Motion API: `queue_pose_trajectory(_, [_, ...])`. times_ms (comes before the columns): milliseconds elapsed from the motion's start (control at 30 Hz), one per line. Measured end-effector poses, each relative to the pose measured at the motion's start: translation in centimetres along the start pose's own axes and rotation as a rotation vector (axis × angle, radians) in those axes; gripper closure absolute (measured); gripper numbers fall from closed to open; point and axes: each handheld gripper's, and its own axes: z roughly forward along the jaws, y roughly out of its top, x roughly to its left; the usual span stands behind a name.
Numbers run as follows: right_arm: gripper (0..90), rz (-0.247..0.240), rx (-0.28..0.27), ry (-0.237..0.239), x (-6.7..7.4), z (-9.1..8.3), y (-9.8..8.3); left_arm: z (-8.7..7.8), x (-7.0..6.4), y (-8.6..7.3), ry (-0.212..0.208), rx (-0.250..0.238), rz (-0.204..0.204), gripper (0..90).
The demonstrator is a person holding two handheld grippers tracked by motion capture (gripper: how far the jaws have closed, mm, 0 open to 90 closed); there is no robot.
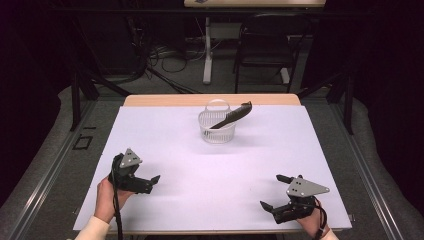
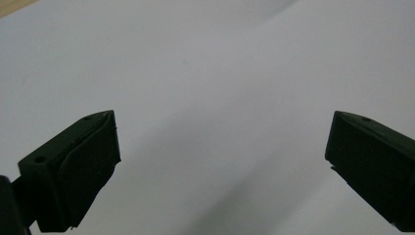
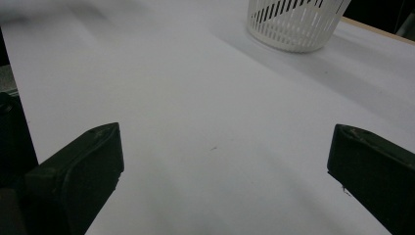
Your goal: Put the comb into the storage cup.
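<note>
The comb is what I take to be my object here: a dark, long-toothed piece lying slantwise in the white basket, its lower end down inside and its upper end jutting out over the rim toward the far right. I judge it light and rigid, likely smooth plastic, so it could slip or pivot if pinched on the teeth; the solid spine near the jutting end looks to me the better place to take hold (that end is free of the basket wall, as far as I can tell). The basket itself, a slotted plastic tub with a loop handle at the back, seems light too, and I expect it might tip or slide if the comb drags on its rim. It stands toward the far middle of the white tabletop, and its slatted lower wall shows at the top of the right gripper view.

Both of my tools are well apart from it, near the front edge. The left claw sits at the near left, jaws spread wide with nothing between them. The right claw is at the near right, likewise released, with bare white surface between its pads.
</note>
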Motion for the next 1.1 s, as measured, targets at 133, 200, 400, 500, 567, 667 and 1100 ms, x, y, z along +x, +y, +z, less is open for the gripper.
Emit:
queue_pose_trajectory(133, [0.0,0.000,0.001,0.001,0.0,0.0,0.0,0.1,-0.2,-0.8,-0.007,0.007,-0.010,0.0])
queue_pose_trajectory(200, [0.0,0.000,-0.001,0.000,0.0,0.0,0.0,0.2,-0.4,-1.2,-0.012,0.005,-0.016,0.0])
queue_pose_trajectory(400, [0.0,0.000,0.002,0.003,0.0,0.0,0.0,0.4,-0.6,-2.0,-0.018,0.021,-0.023,0.0])
queue_pose_trajectory(500, [0.0,0.002,0.002,0.002,0.0,0.1,0.0,0.4,-0.8,-2.4,-0.018,0.018,-0.017,0.0])
queue_pose_trajectory(567, [0.0,0.000,0.002,0.000,0.0,0.1,0.0,0.3,-0.9,-2.6,-0.022,0.013,-0.023,0.0])
queue_pose_trajectory(667, [0.0,0.001,-0.002,0.002,0.0,0.1,0.0,0.3,-1.1,-3.1,-0.024,0.000,-0.019,0.0])
queue_pose_trajectory(1100, [0.0,0.002,0.006,0.001,0.0,0.1,0.0,-0.3,-2.2,-5.0,-0.023,-0.064,-0.004,0.0])
